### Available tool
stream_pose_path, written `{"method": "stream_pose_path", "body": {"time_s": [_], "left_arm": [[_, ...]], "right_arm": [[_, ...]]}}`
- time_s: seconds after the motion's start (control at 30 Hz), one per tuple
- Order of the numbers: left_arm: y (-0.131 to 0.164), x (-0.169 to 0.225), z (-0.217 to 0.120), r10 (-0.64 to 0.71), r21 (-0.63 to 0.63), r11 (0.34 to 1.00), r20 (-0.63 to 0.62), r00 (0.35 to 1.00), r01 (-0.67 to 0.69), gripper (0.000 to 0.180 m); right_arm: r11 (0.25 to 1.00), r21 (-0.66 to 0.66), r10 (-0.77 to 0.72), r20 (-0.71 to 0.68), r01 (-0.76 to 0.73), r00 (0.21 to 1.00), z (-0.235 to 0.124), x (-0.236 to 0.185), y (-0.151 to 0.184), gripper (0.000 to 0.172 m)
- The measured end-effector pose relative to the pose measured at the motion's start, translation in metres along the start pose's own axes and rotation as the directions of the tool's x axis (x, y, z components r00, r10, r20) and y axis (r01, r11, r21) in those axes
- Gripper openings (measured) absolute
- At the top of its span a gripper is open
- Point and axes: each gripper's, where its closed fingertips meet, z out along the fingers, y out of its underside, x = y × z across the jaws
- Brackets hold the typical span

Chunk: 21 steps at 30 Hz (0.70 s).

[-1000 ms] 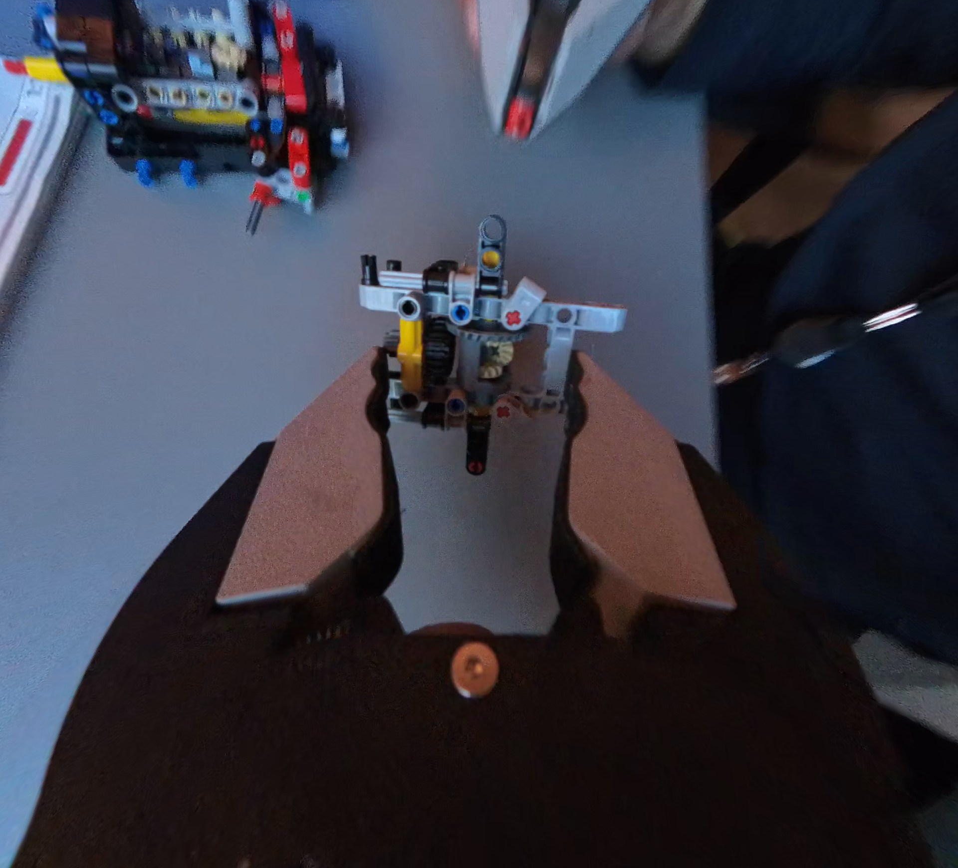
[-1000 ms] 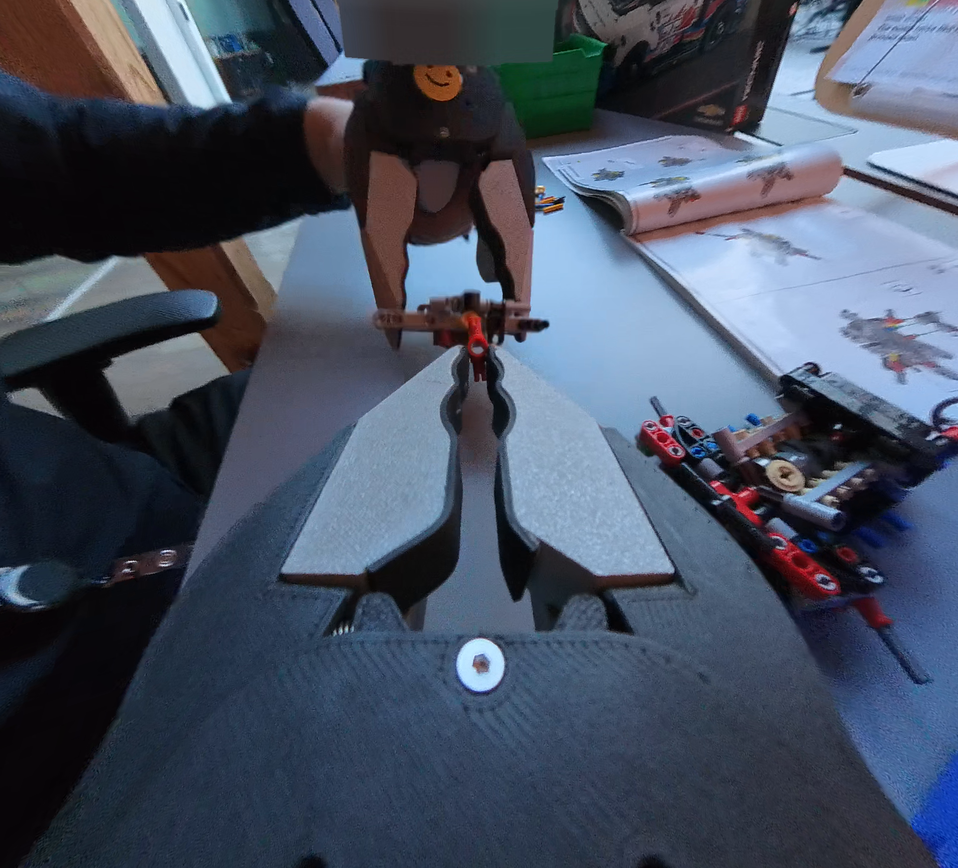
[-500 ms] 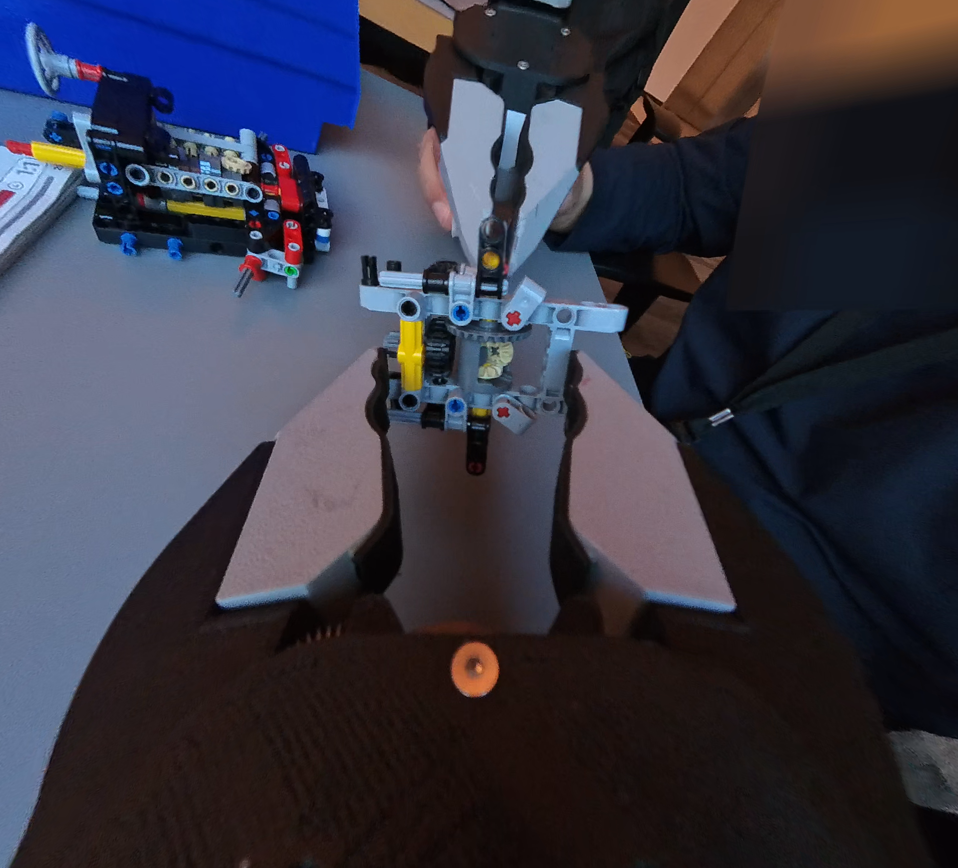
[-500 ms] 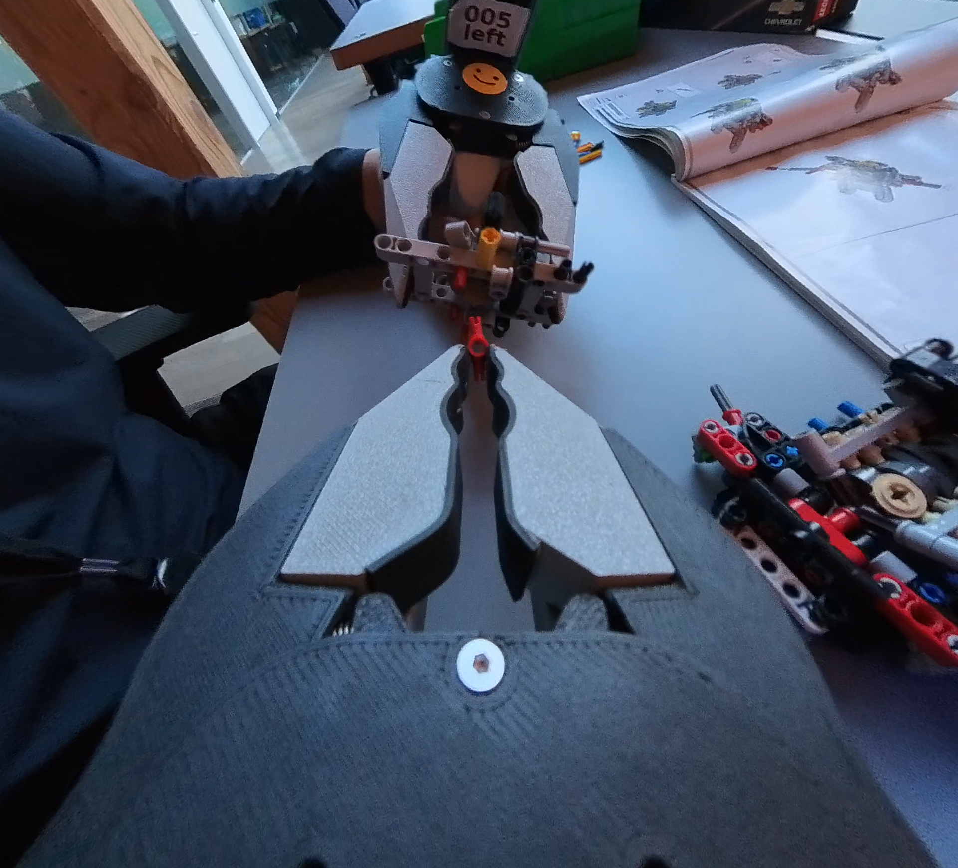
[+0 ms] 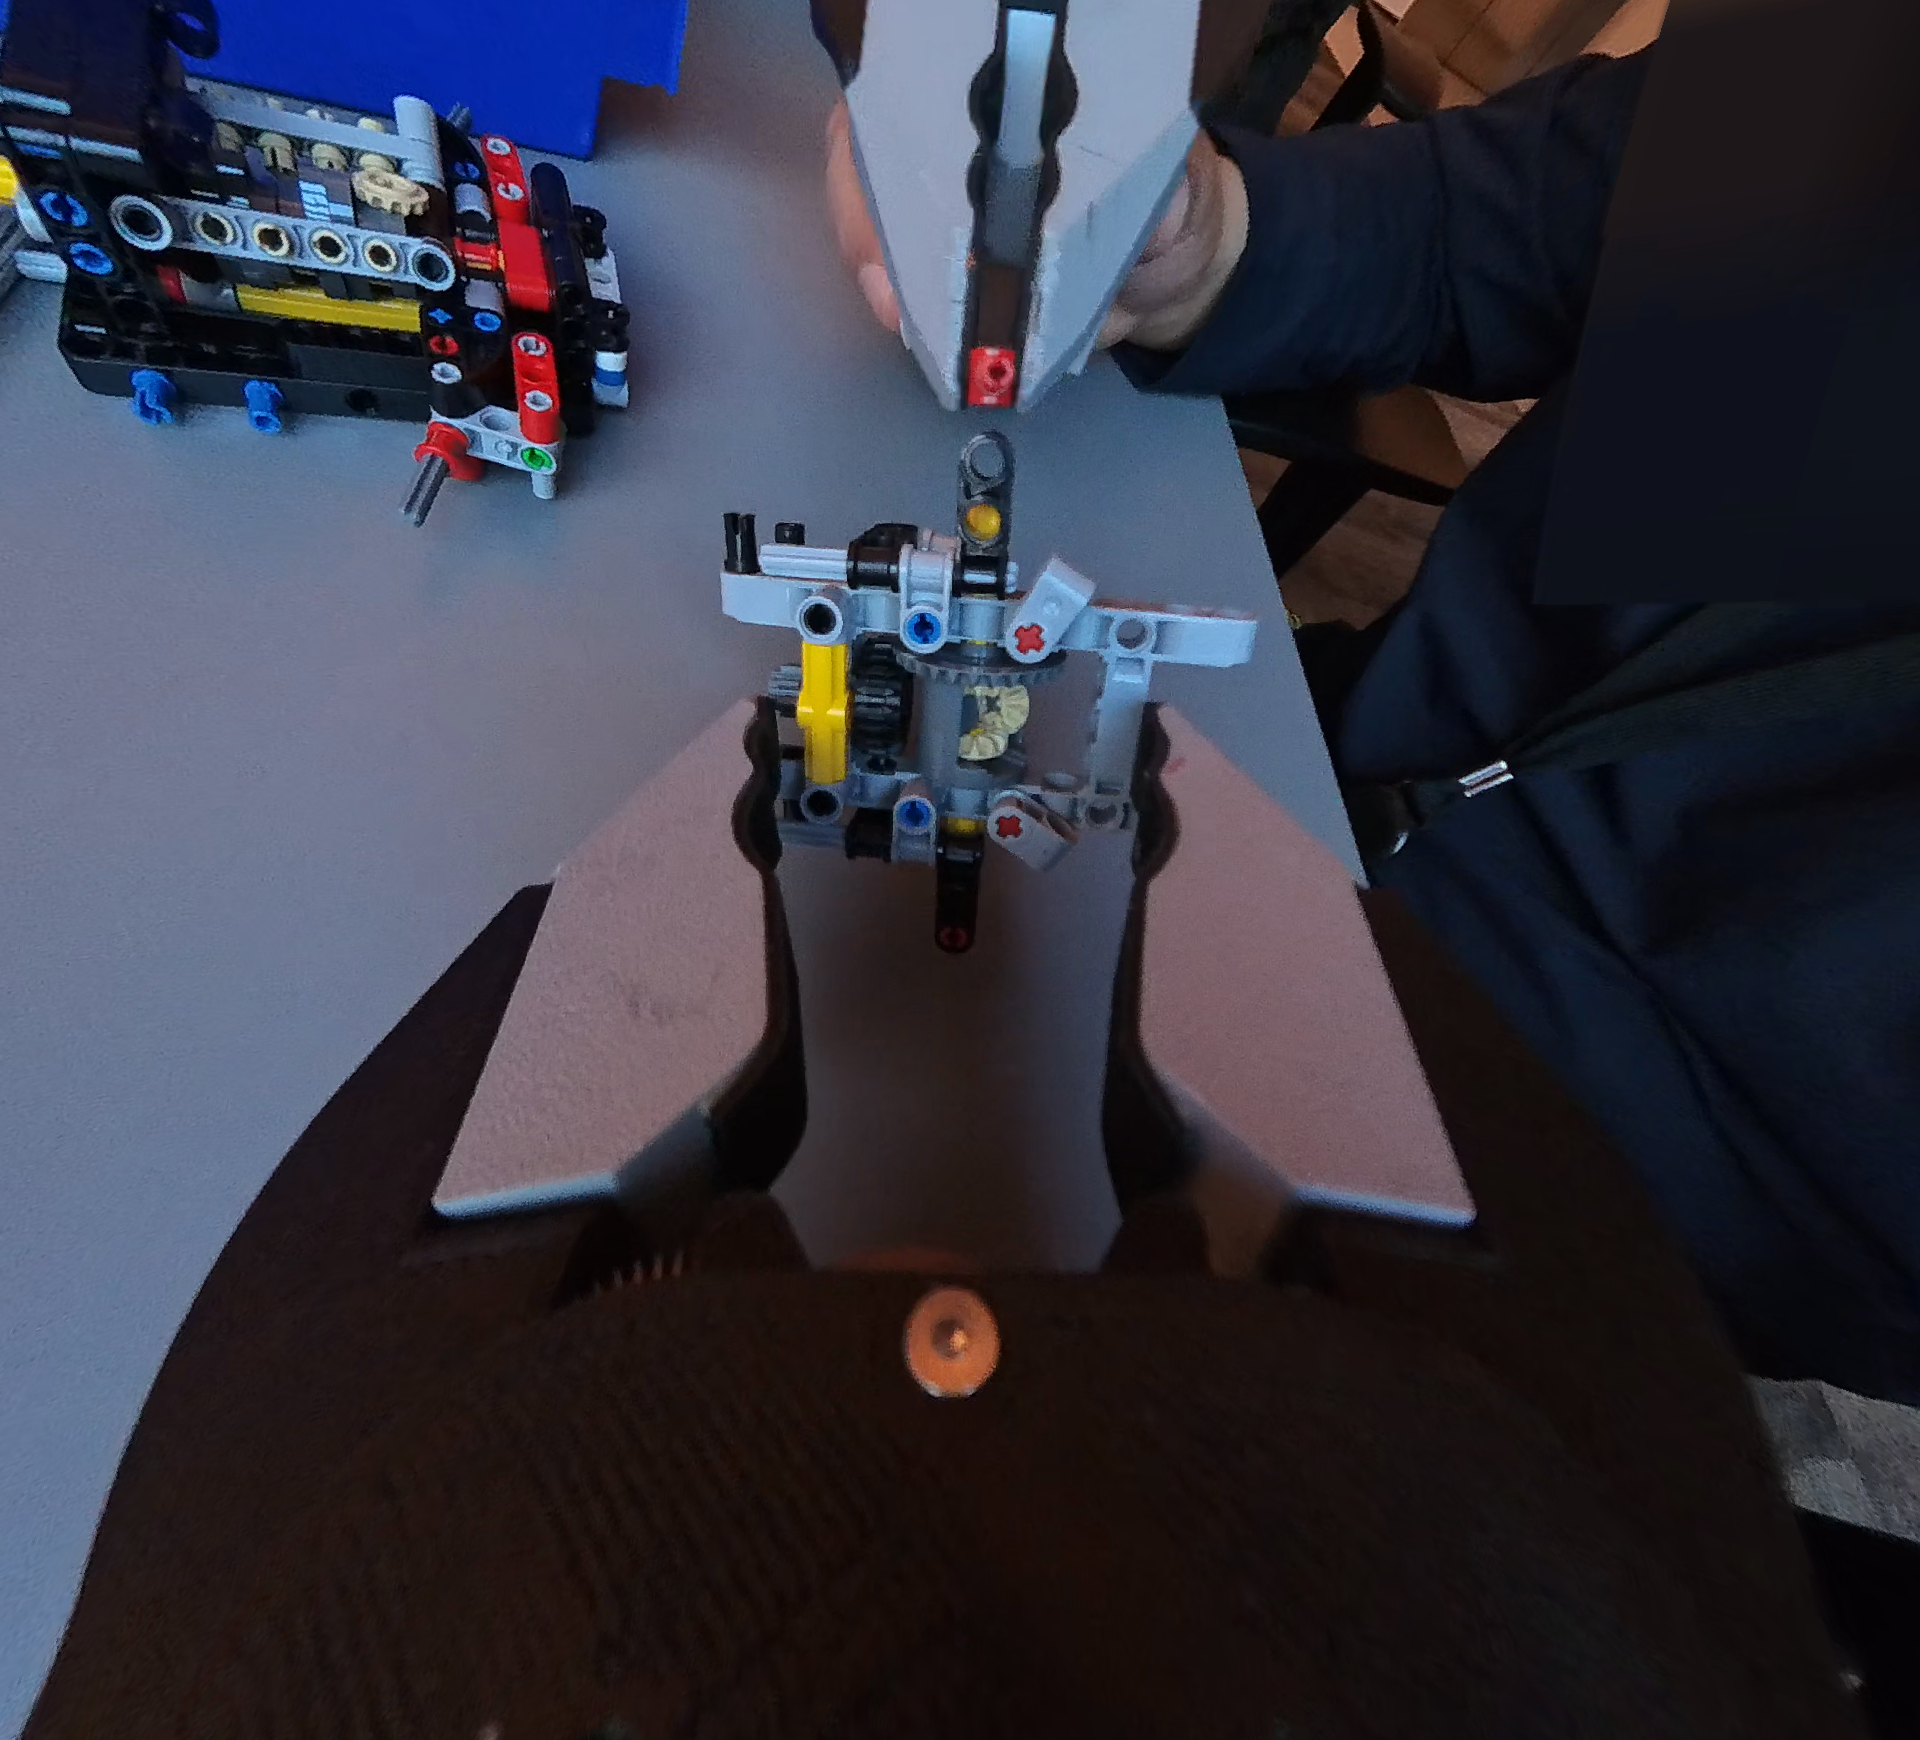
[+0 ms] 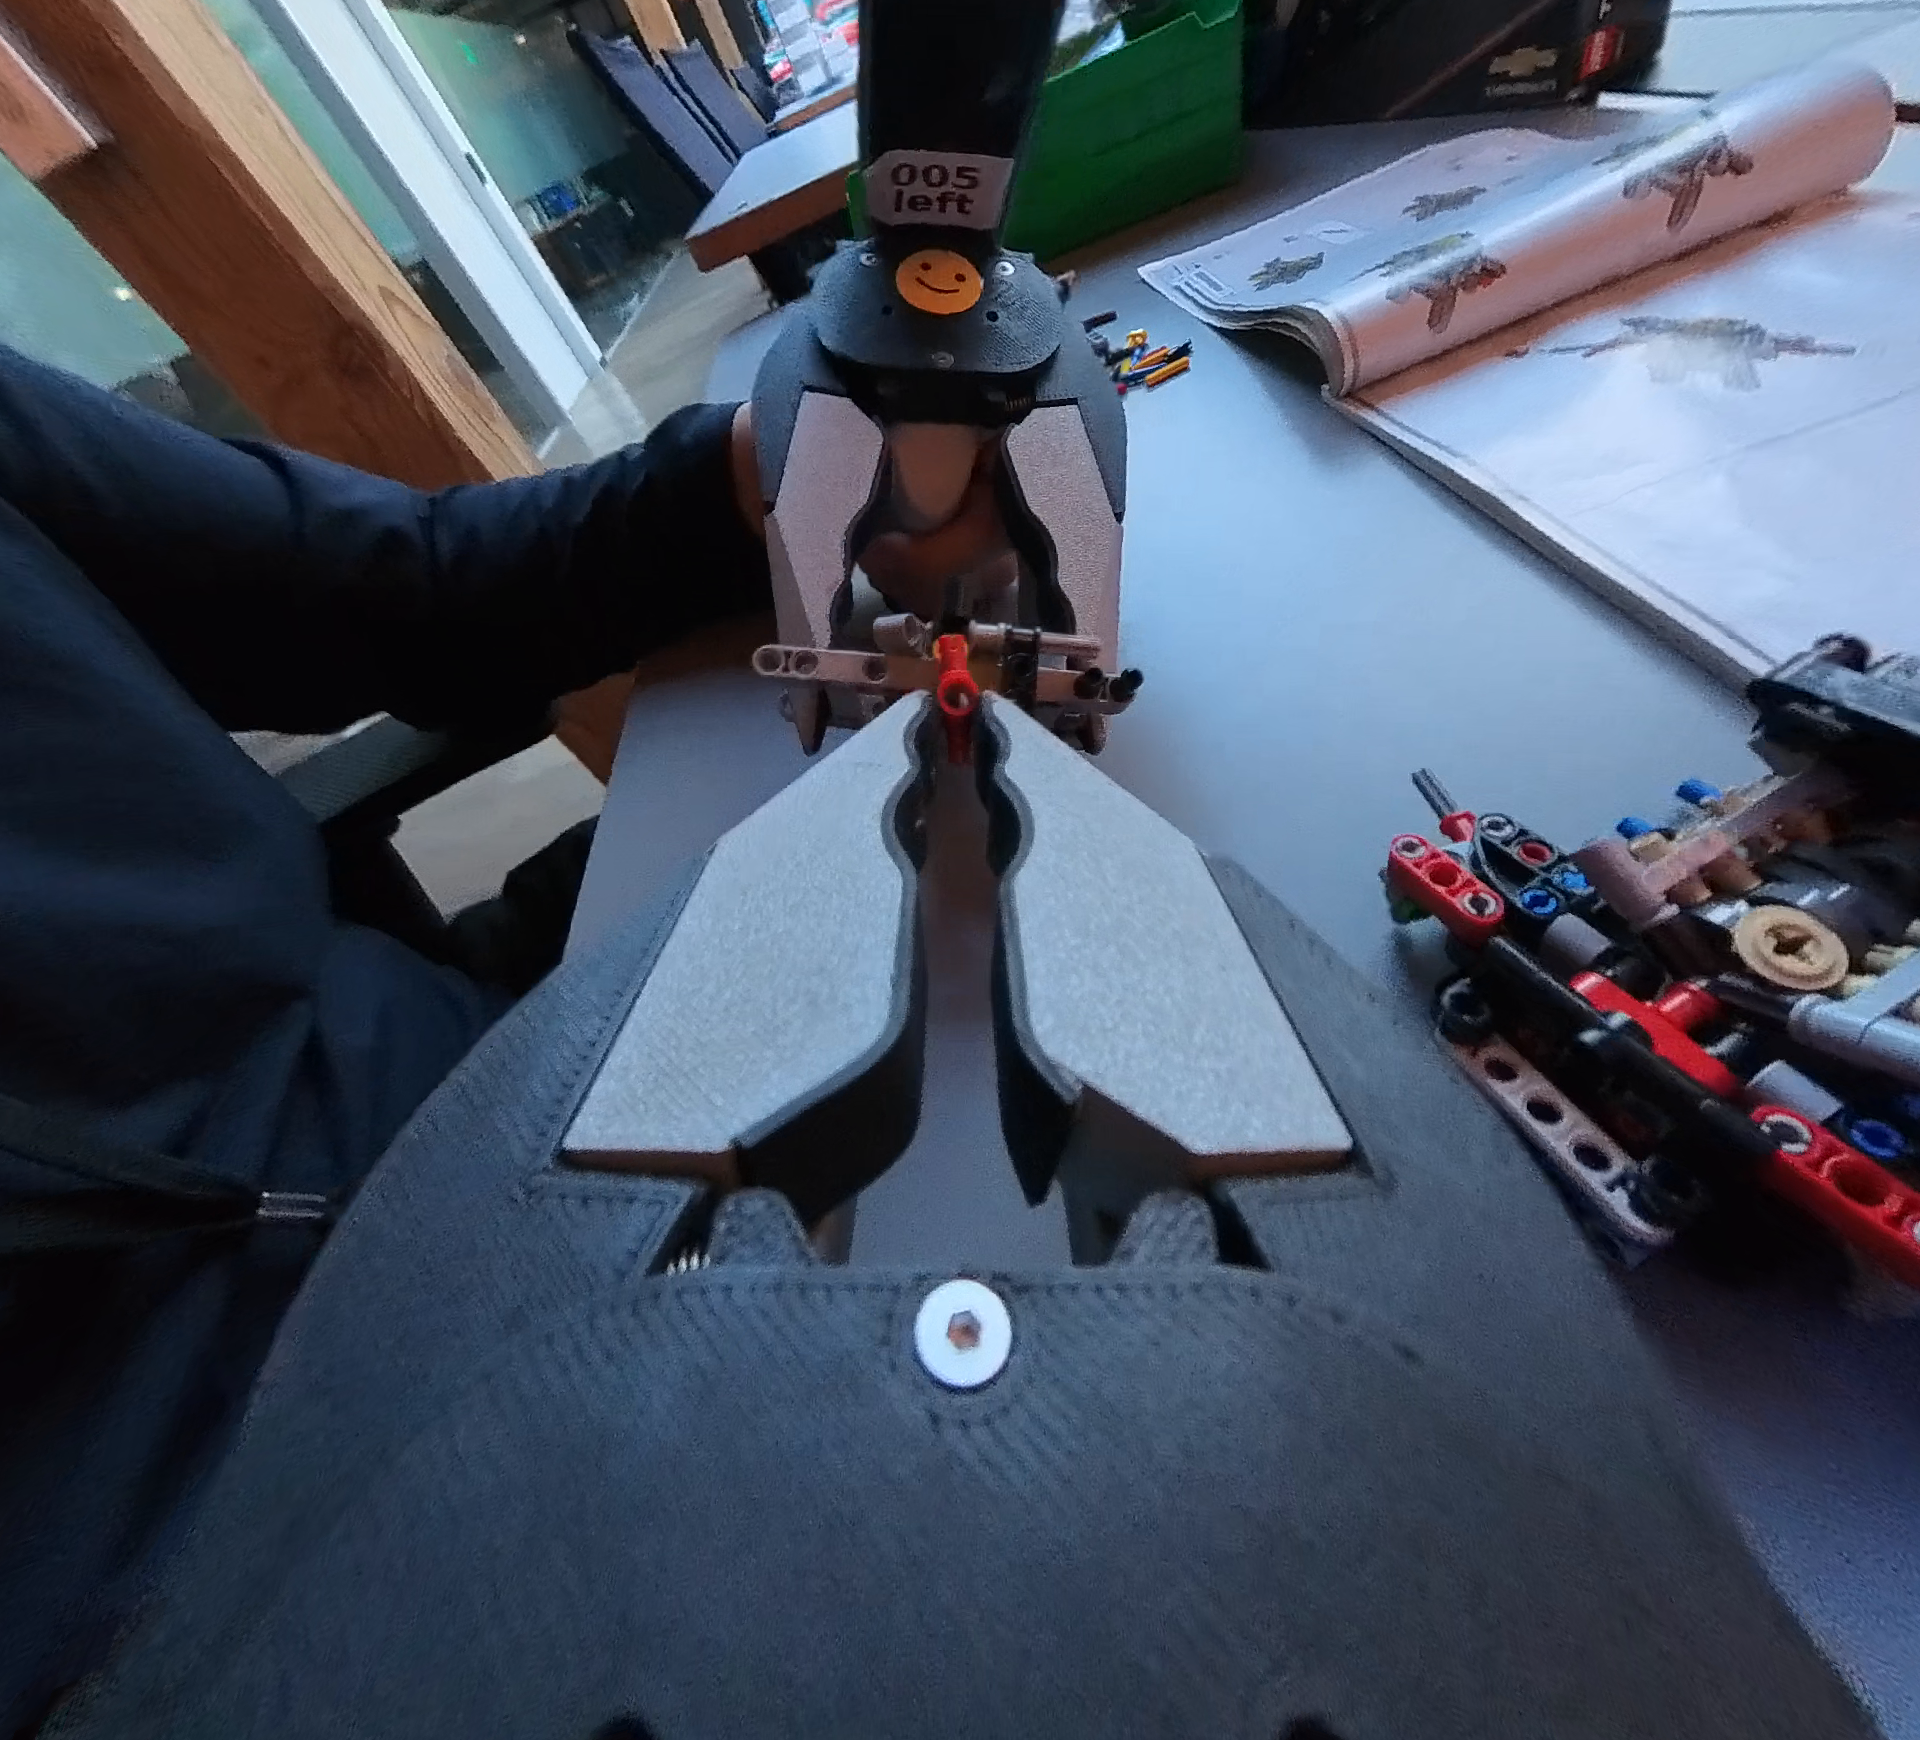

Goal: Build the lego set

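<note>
Left wrist view: near the counter (image 5: 260,755) edge, left claw (image 5: 951,755) clamps the grey gear assembly (image 5: 966,682); right claw (image 5: 992,376) pinches 1 red pin (image 5: 990,373), which could slip if misaligned.

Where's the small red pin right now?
Pinched in the right gripper, the red pin sits just short of the grey gear assembly held by the left gripper.

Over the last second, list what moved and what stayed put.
The right gripper, shut on a small red connector pin, swung in toward the top of the grey geared brick assembly. The left gripper kept its clamp on that assembly. The black-and-red brick chassis stayed on the table.
</note>
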Motion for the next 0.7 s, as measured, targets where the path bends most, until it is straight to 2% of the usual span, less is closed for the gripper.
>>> {"method": "stream_pose_path", "body": {"time_s": [0.13, 0.3, 0.7], "left_arm": [[0.004, -0.003, 0.004, 0.002, -0.035, 0.999, 0.025, 1.0, -0.001, 0.066], [0.008, -0.004, 0.007, 0.031, -0.067, 0.997, 0.061, 0.998, -0.027, 0.066], [0.009, -0.003, 0.011, 0.006, -0.083, 0.997, 0.062, 0.998, -0.001, 0.071]], "right_arm": [[0.999, -0.012, 0.052, -0.003, -0.052, 0.999, -0.001, 0.005, 0.003, 0.004], [0.995, -0.089, 0.039, 0.004, -0.039, 0.999, 0.005, 0.002, 0.014, 0.004], [0.991, -0.135, 0.018, -0.007, -0.019, 1.0, 0.009, 0.002, 0.02, 0.003]]}}
